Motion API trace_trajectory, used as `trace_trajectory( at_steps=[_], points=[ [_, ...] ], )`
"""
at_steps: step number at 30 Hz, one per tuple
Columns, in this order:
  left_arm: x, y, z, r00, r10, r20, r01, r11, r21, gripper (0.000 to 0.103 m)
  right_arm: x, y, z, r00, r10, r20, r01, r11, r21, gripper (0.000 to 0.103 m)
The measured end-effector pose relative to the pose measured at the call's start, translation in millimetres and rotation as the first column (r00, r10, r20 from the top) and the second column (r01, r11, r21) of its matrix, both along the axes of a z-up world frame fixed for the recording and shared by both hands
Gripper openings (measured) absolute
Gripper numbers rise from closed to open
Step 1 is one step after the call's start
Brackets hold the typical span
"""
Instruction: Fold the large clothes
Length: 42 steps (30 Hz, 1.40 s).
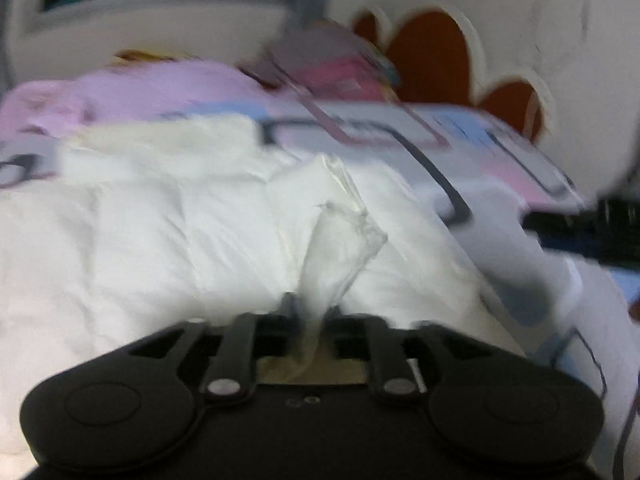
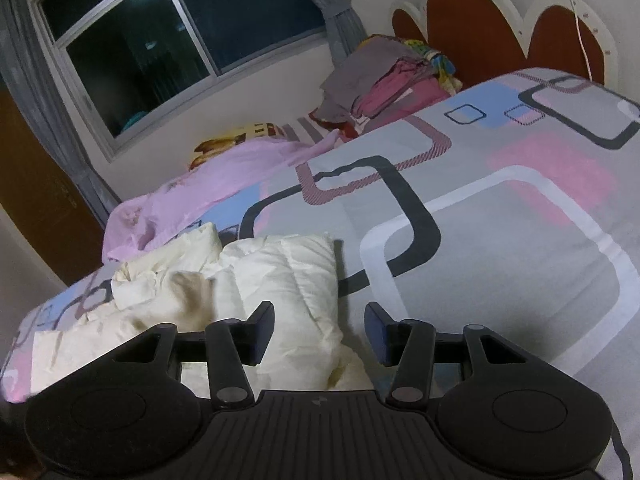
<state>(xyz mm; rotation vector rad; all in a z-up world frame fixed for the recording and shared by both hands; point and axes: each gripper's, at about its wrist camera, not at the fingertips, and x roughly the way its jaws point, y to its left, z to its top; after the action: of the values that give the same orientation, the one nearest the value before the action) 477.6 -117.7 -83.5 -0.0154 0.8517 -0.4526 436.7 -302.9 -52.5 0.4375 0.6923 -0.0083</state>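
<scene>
A white quilted jacket (image 1: pixel 160 240) lies crumpled on the bed. My left gripper (image 1: pixel 310 312) is shut on a pinch of the white jacket, and a twisted strip of fabric (image 1: pixel 340 240) rises from between its fingers. The left wrist view is blurred. In the right wrist view the jacket (image 2: pixel 276 280) lies ahead and to the left. My right gripper (image 2: pixel 320 332) is open and empty, just above the jacket's right edge and the bedsheet.
The bed has a grey sheet (image 2: pixel 500 240) with pink, blue and black squares. A pink garment (image 2: pixel 192 200) lies behind the jacket. A pile of clothes (image 2: pixel 384 80) sits by the red and white headboard (image 2: pixel 480 28). A window (image 2: pixel 180 40) is on the far wall.
</scene>
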Motion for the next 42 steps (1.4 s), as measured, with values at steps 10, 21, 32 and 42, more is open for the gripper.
trace_trajectory(
  at_steps=[10,21,32,42],
  points=[
    [-51.7,139.3,55.3,0.962,0.210,0.177,-0.188,0.973,-0.134,0.064,23.8,26.3,-7.6,0.991,0.129,0.022,-0.131,0.986,0.106,0.085],
    [-5.3,251.0,19.9,0.922,0.369,0.119,-0.368,0.929,-0.030,0.056,96.6,92.1,-46.6,0.952,0.289,-0.105,-0.273,0.951,0.145,0.012],
    [7.4,222.5,-18.1,0.956,0.291,0.040,-0.293,0.953,0.079,0.057,82.7,69.3,-36.5,0.975,0.195,-0.106,-0.199,0.979,-0.035,0.006],
    [-7.2,252.9,2.8,0.941,0.322,0.099,-0.330,0.941,0.073,0.078,69.2,75.0,-12.6,0.982,0.184,-0.035,-0.187,0.948,-0.258,0.059]
  ],
)
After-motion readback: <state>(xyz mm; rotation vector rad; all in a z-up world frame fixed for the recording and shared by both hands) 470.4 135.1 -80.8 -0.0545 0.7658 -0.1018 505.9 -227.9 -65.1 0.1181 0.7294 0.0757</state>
